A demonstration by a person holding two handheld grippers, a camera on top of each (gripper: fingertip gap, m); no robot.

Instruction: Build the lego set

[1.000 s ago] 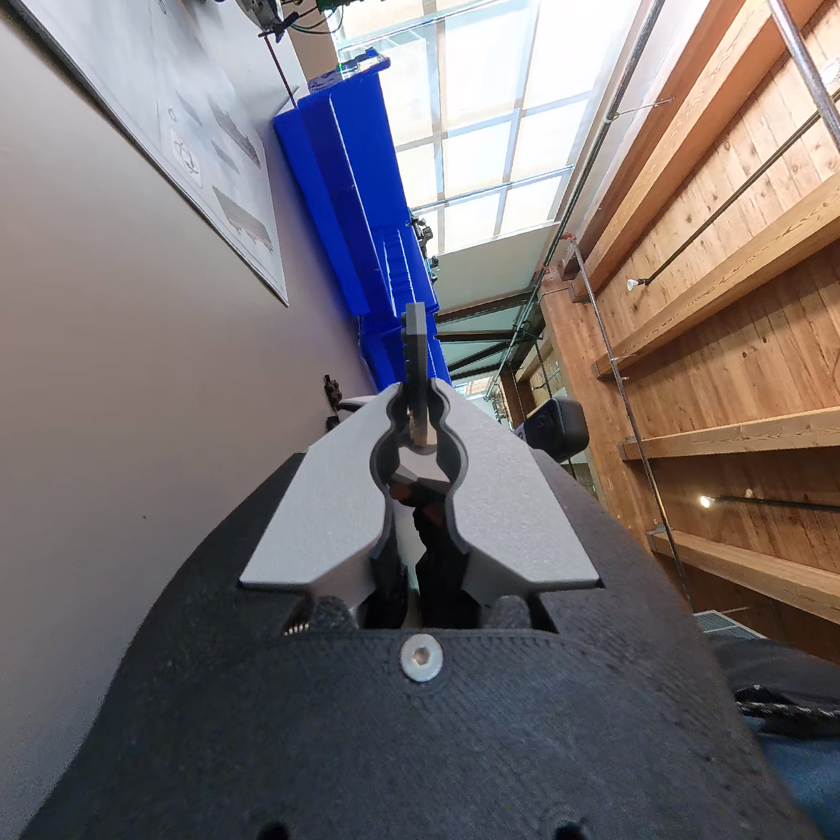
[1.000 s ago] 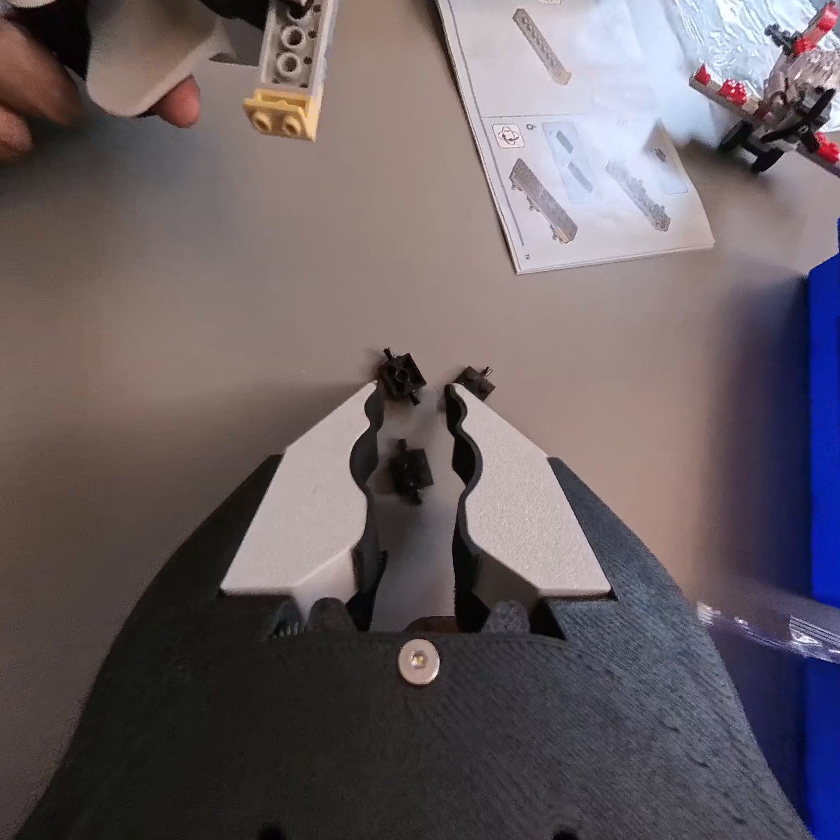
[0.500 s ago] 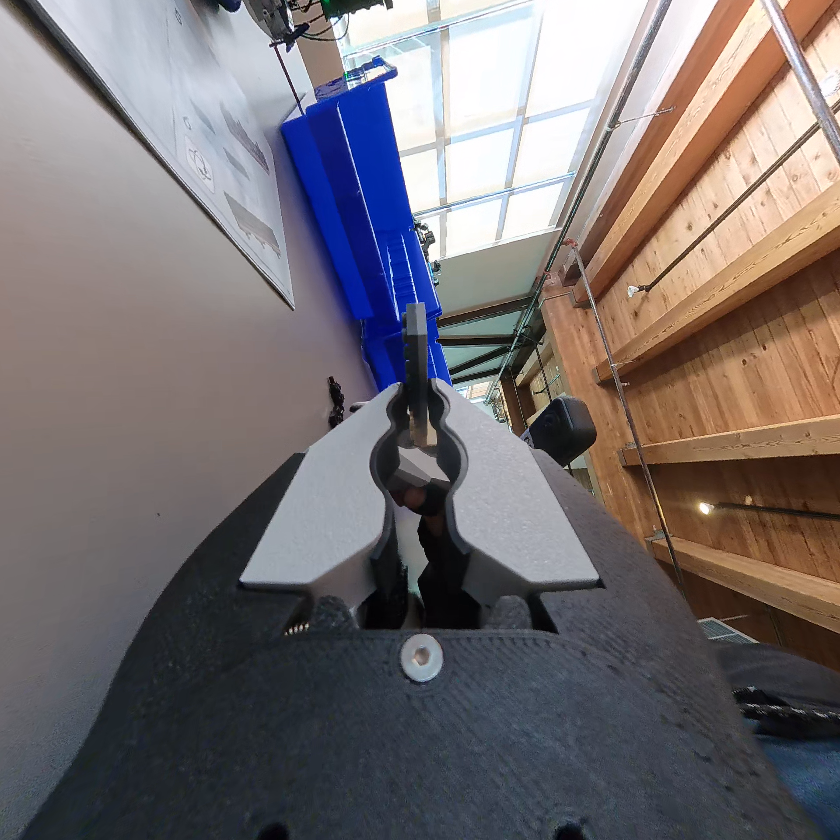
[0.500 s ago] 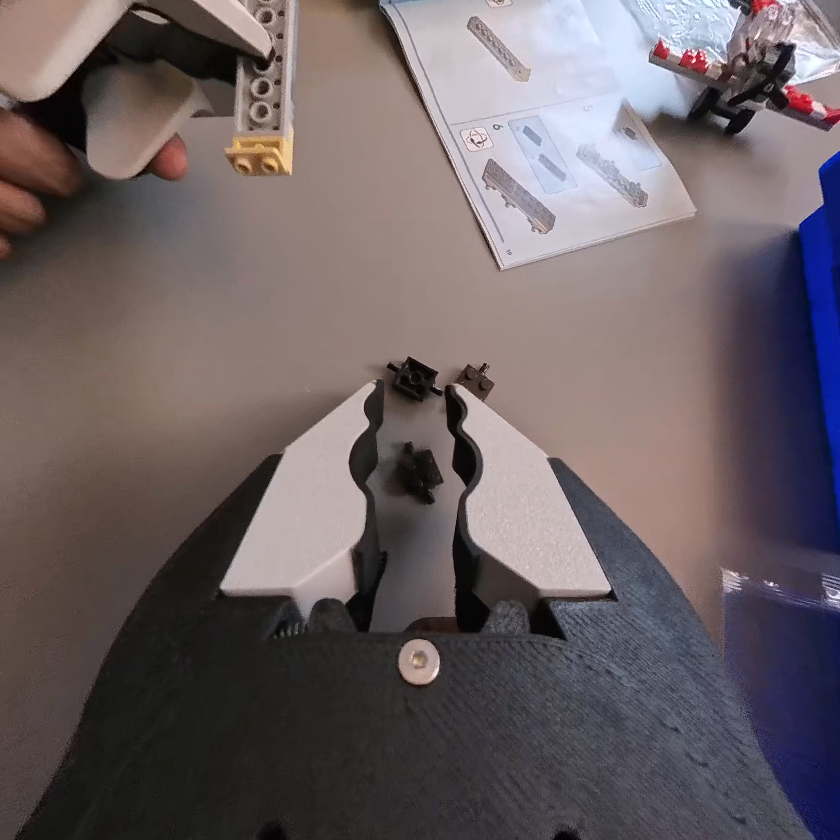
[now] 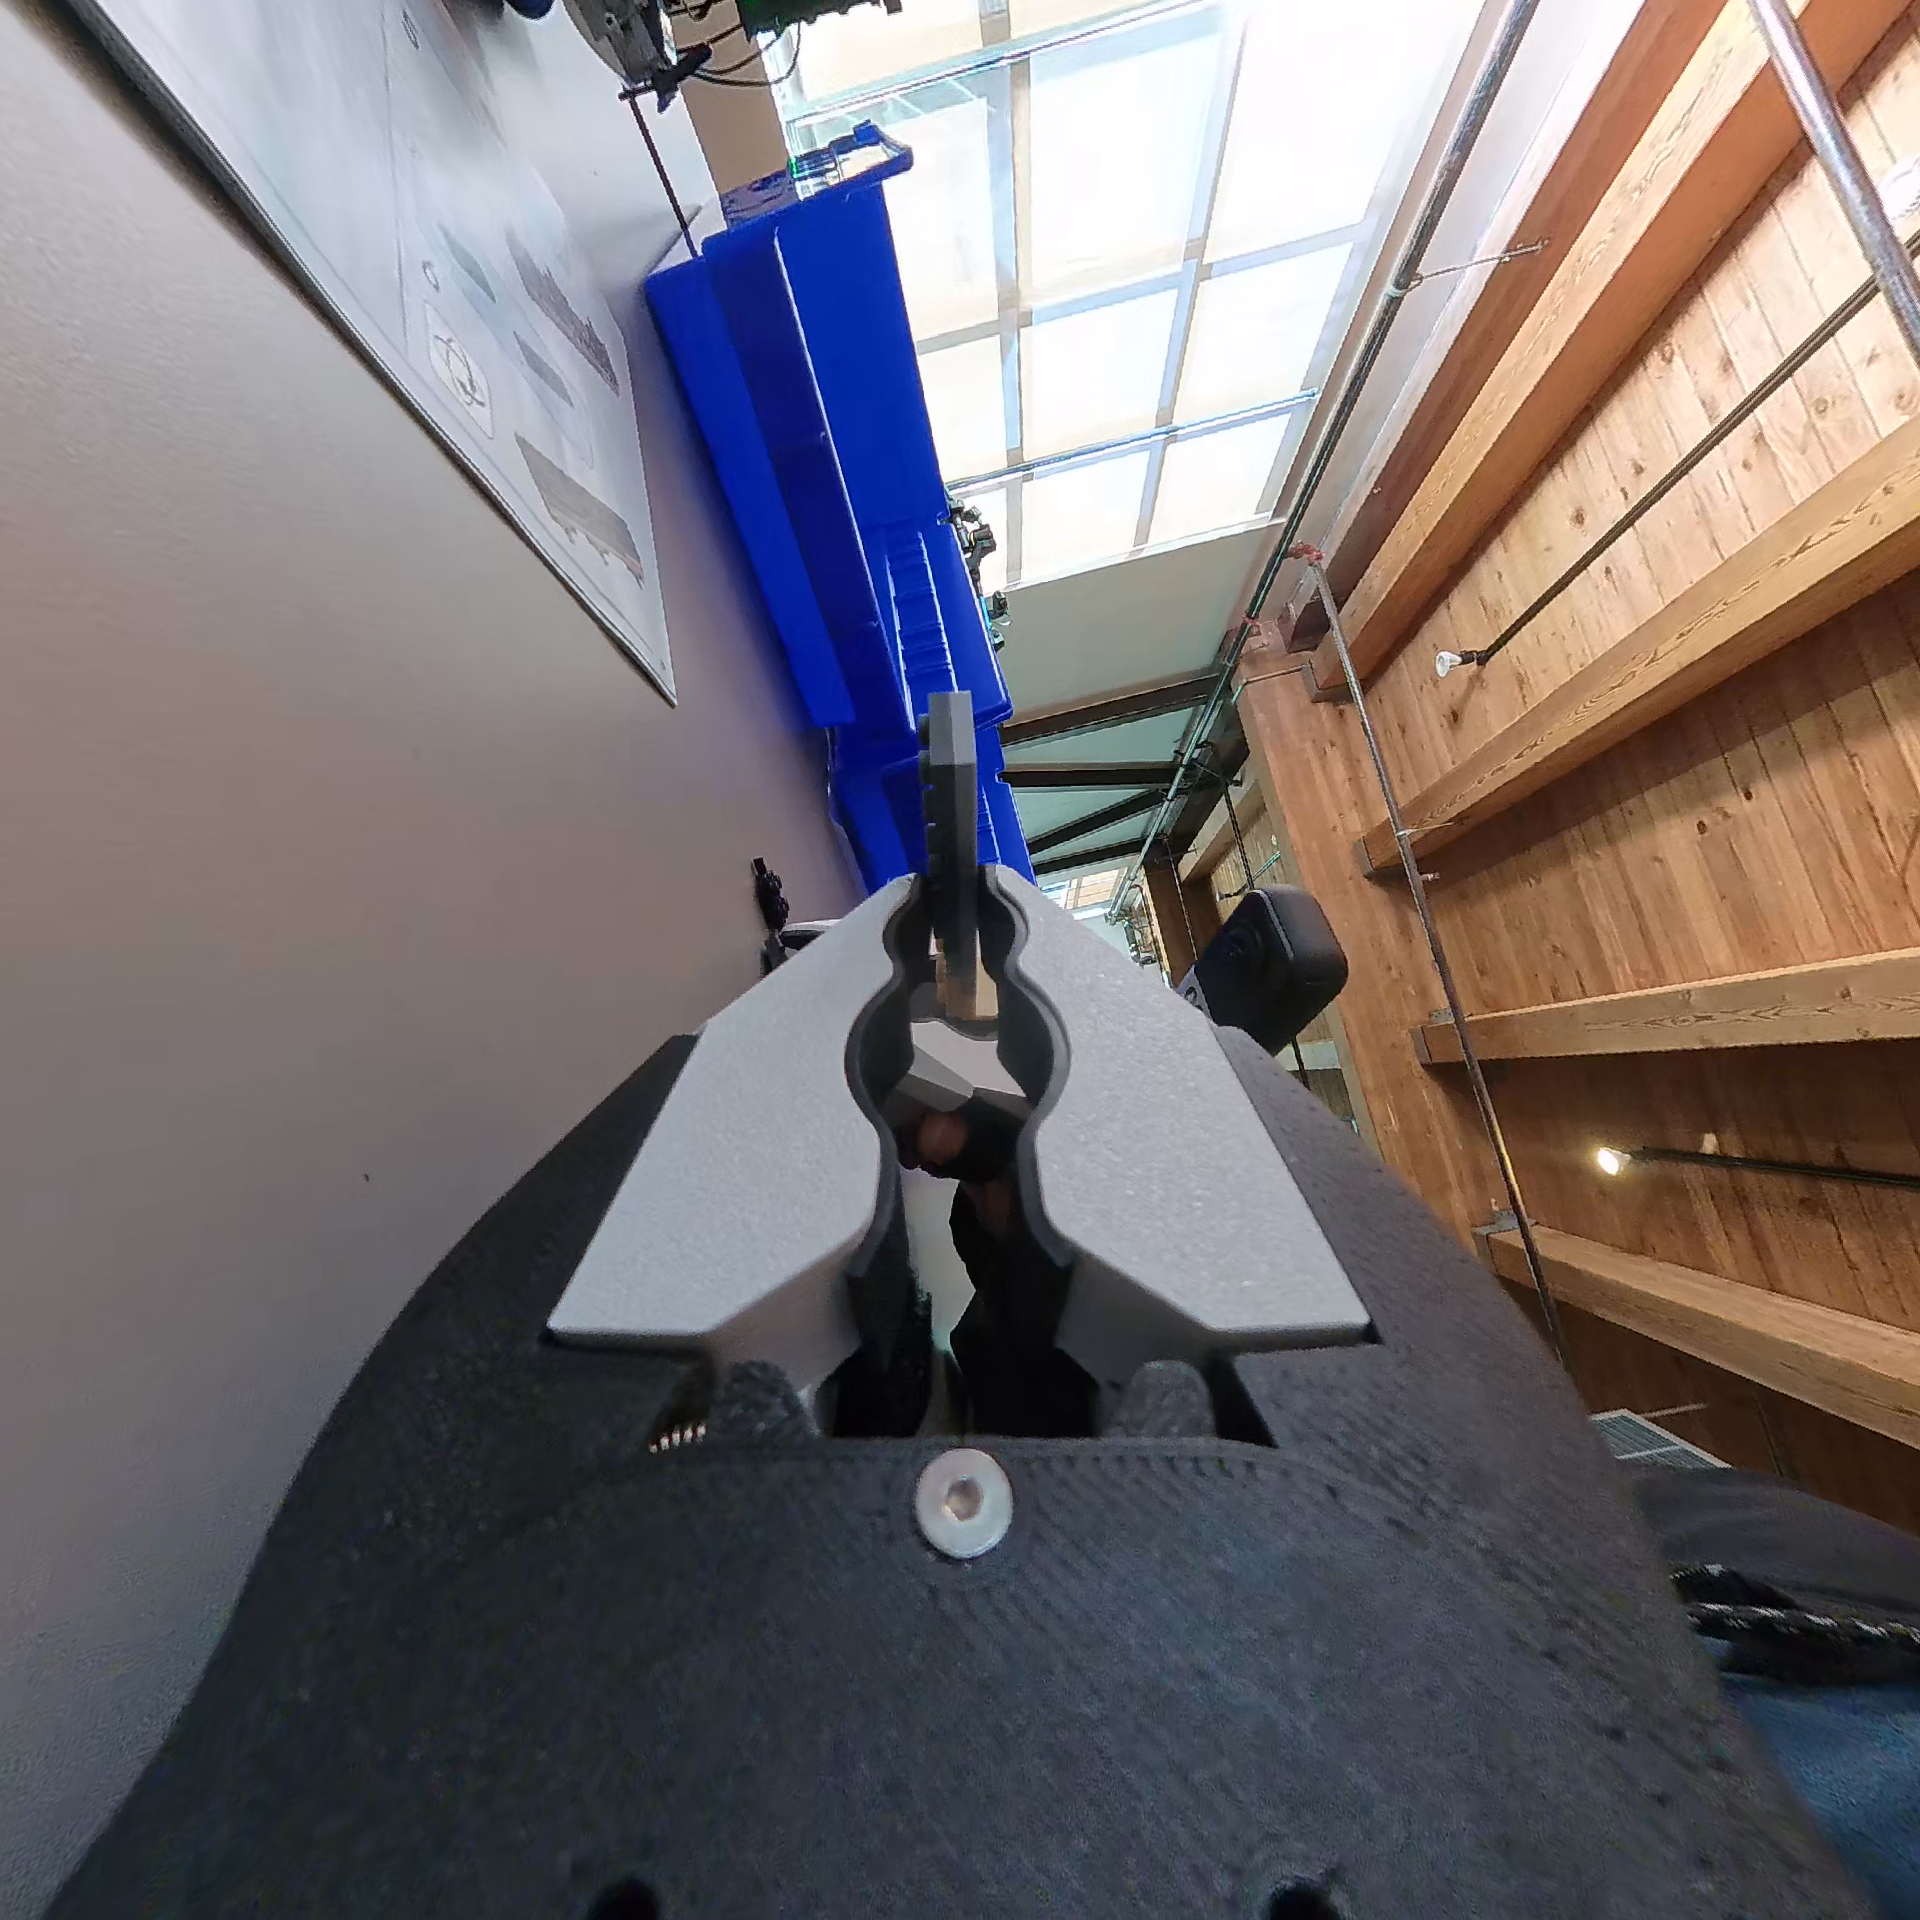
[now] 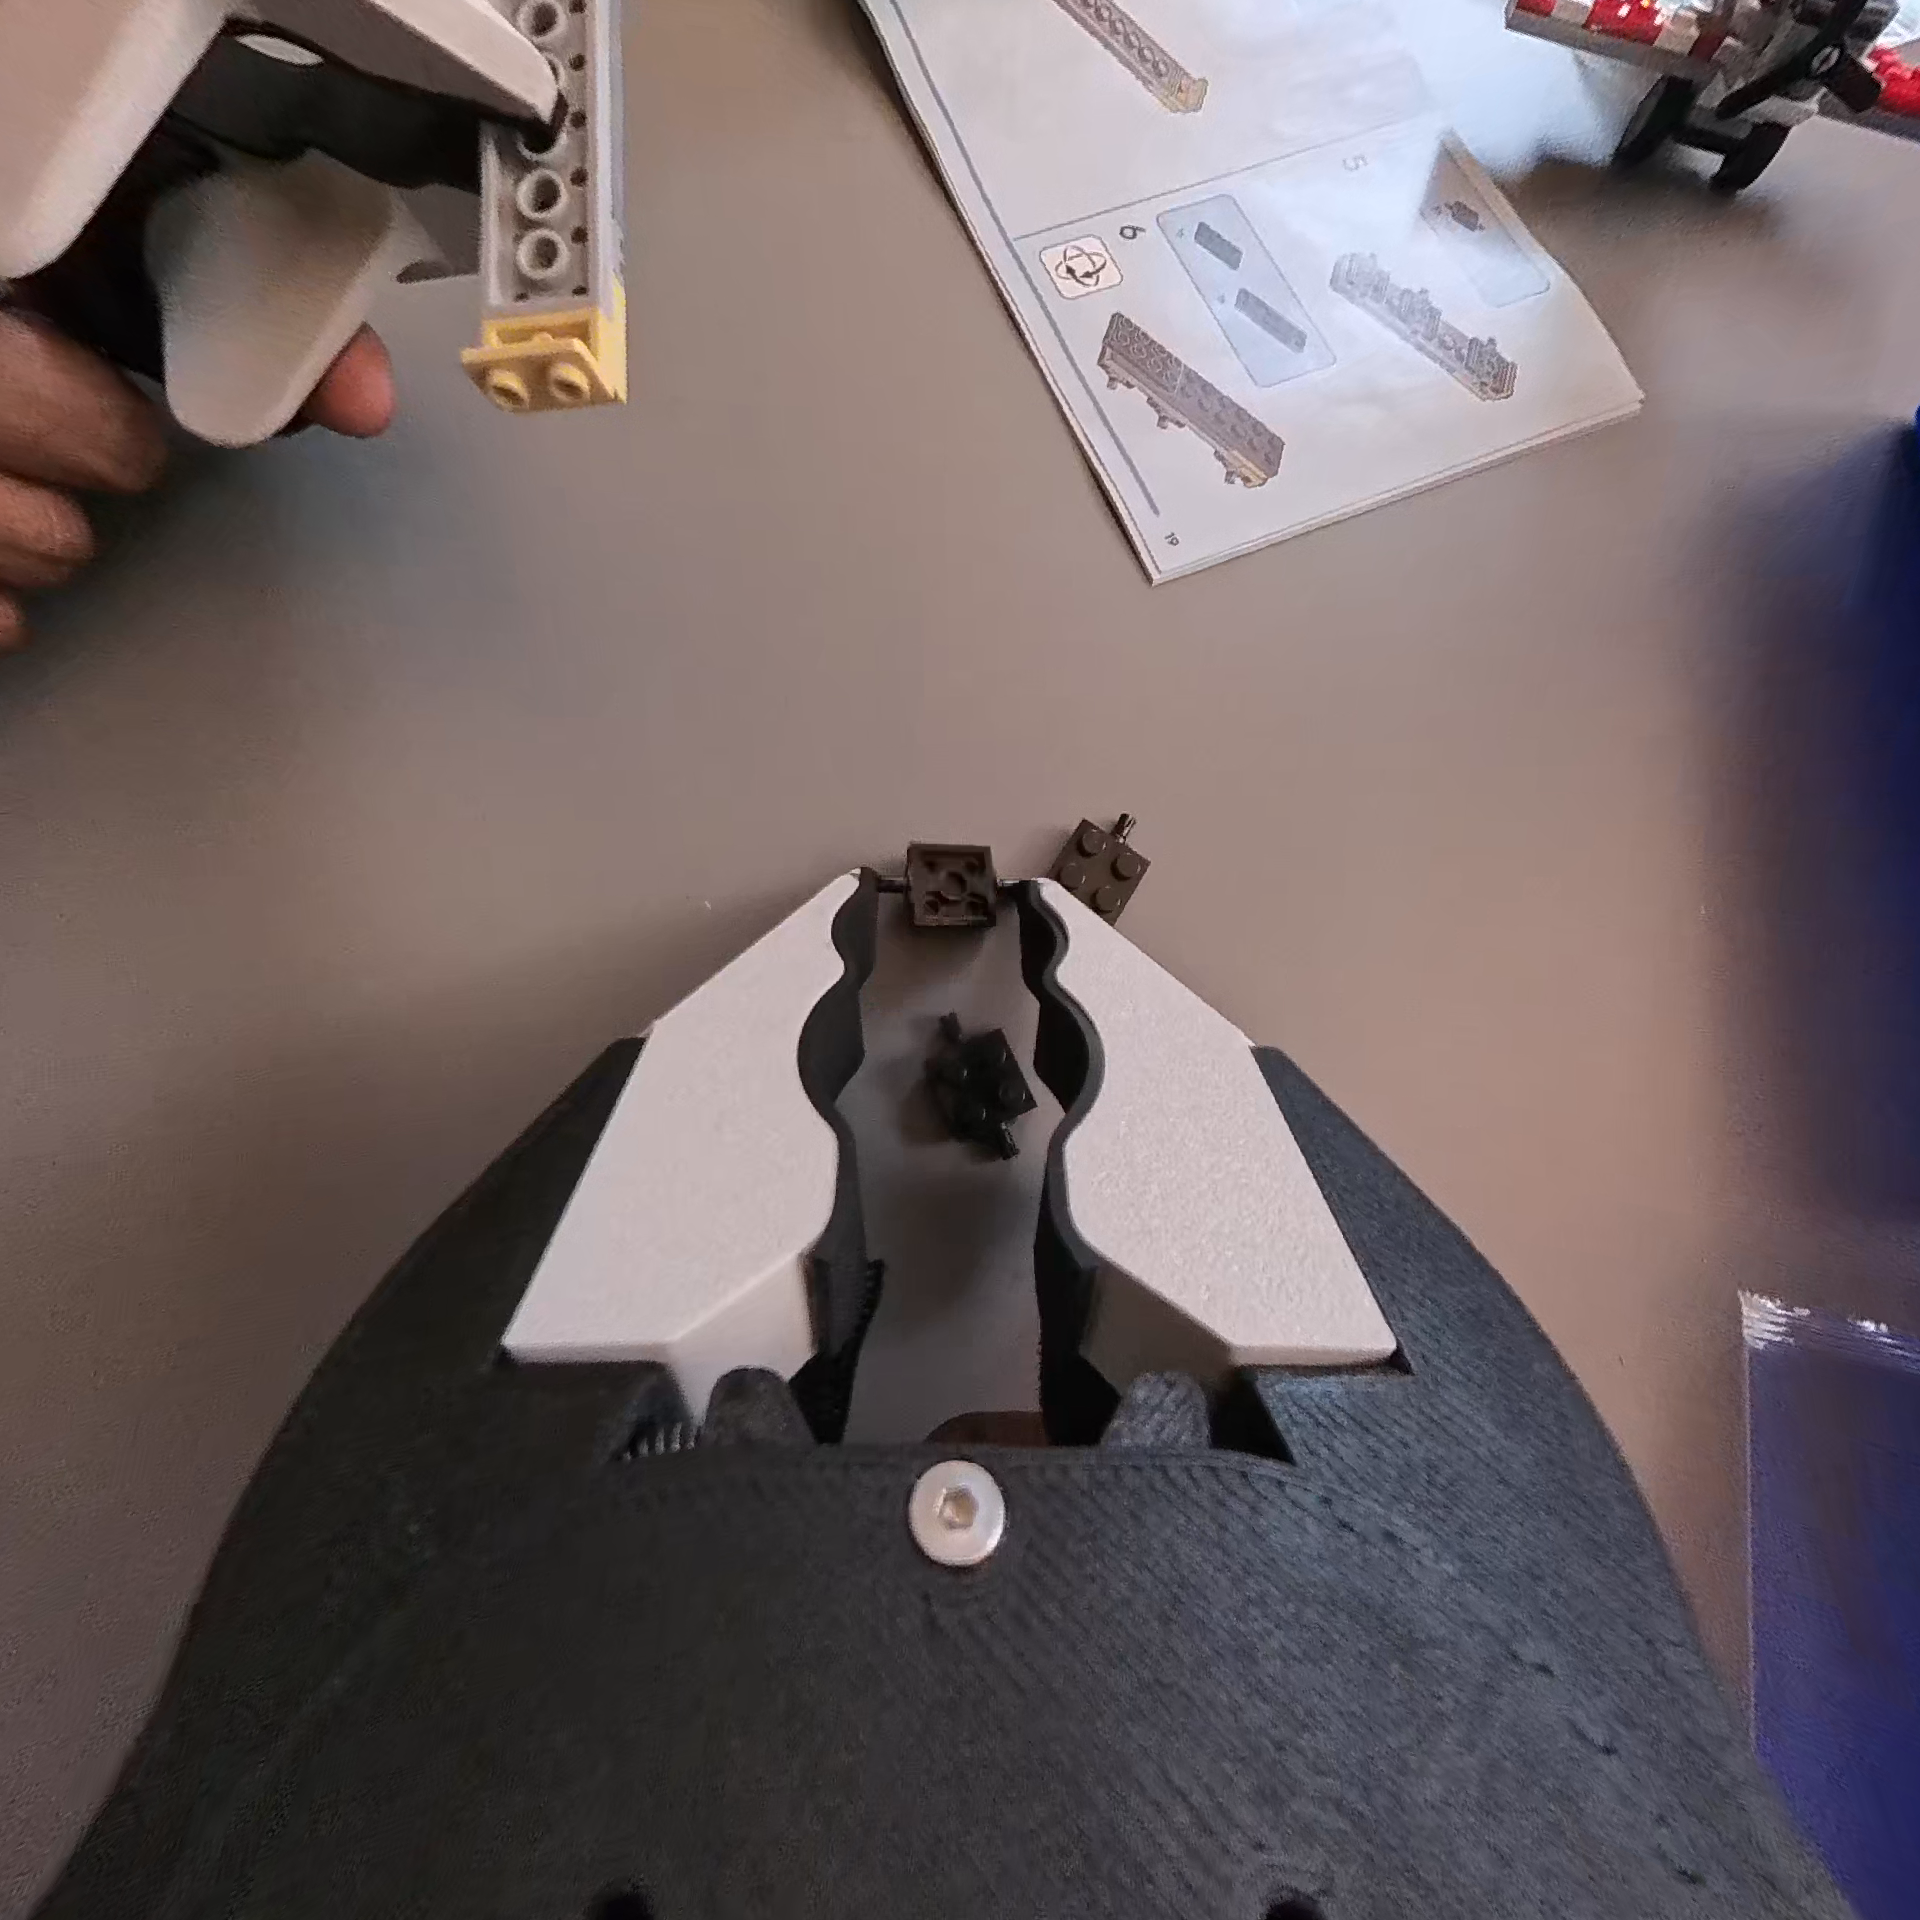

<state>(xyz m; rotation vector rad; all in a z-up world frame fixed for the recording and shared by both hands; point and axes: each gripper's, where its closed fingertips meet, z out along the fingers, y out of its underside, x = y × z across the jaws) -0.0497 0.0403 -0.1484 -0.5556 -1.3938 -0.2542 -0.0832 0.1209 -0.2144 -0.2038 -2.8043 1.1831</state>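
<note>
My left gripper is shut on a long grey lego beam with a tan end, held up off the table. It also shows at the top left of the right wrist view, as left gripper with the beam and its tan plate. My right gripper is open, low over the grey table. A dark square plate with side pins lies between its fingertips. A black piece lies deeper between the fingers. A third dark plate lies just right of the right fingertip.
An open instruction booklet lies at the back right, and a built lego plane stands behind it. A blue bin and a clear plastic bag are at the right edge. A hand holds the left gripper. Tip to tip, the grippers are about 11 cm apart.
My right gripper has turned and moved forward, so the dark pinned plate now sits between its fingertips. The left gripper with the beam has come further into the right view.
</note>
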